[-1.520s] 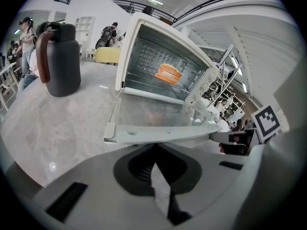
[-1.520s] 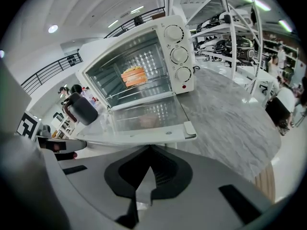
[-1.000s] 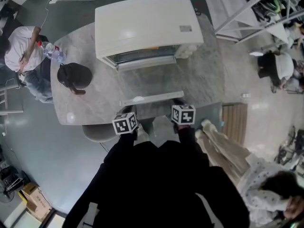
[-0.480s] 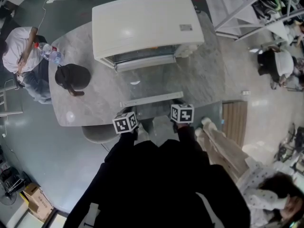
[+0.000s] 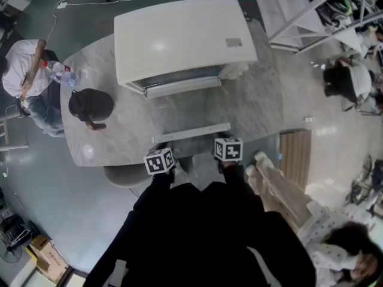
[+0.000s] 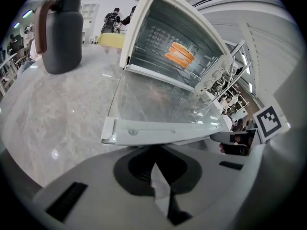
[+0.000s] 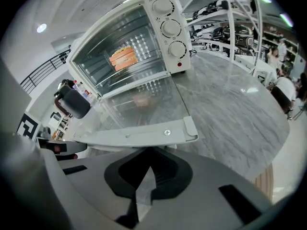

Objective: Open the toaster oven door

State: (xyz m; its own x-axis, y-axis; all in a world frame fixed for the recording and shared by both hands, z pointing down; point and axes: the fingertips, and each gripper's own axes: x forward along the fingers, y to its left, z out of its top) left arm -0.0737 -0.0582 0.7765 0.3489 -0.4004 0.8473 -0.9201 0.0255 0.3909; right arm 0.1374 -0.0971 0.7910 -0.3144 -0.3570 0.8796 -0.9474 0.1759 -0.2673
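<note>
Both closed, empty: left claw (image 6: 154, 169), right claw (image 7: 146, 174), just short of toaster oven door (image 6: 163, 104), hinged down flat in front of toaster oven (image 5: 182, 37) over bench (image 5: 257, 100). Looks fully open; back straight away from toaster oven, avoid nudging door upward.

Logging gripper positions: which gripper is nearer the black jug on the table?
Left. The left gripper is by the left end of the open toaster oven door, with the black jug off to its left; the right gripper is by the door's right end, farther away.
</note>
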